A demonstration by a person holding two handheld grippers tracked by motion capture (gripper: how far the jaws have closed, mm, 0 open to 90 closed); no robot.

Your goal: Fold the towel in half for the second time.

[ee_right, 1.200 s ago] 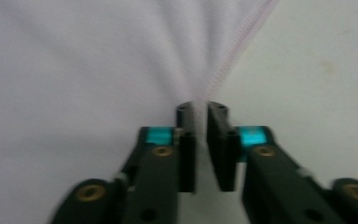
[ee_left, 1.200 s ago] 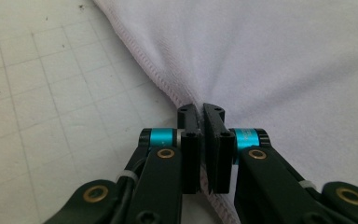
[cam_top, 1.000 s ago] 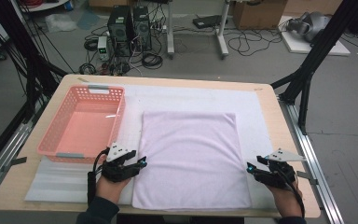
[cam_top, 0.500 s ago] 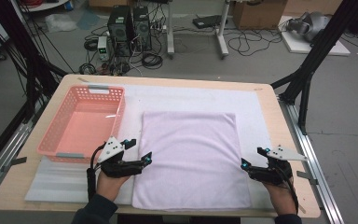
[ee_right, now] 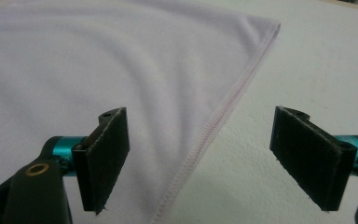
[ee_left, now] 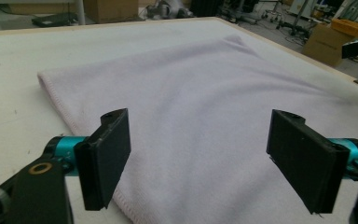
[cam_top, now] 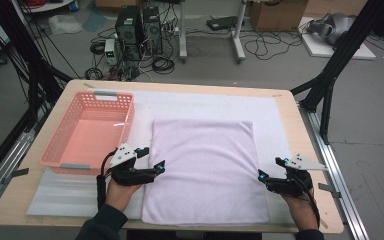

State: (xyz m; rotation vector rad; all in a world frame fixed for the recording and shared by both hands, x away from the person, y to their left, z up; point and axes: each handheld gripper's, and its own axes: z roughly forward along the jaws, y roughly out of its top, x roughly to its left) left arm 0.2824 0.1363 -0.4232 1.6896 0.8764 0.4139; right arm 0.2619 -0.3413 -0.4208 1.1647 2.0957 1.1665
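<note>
**Both tools gaping at the towel's near corners**

From the high view: the pale lilac towel lies flat, folded to a neat rectangle, in the middle of the tabletop on a white mat. The pink basket sits to its left, nothing in it that I can see. The left tool hovers at the towel's left edge near the front, the right tool at the right edge, each pointing inward across the cloth. Both have just been opening, and nothing is between their jaws.

Over to the left gripper view: the left tool has its jaws spread wide, the towel running away beneath and beyond them, its stitched hem passing under the left jaw. No pad touches fabric.

Now the right gripper view: the right tool is just as wide, and the towel's hem runs diagonally through the gap, cloth on one side, white mat on the other. Nothing pinched.

My read: this looks like the pause between grips in a folding job. The next move calls for each tool to drop low, straddle its edge and close on the hem together, so the cloth lifts evenly and doesn't skew.
</note>
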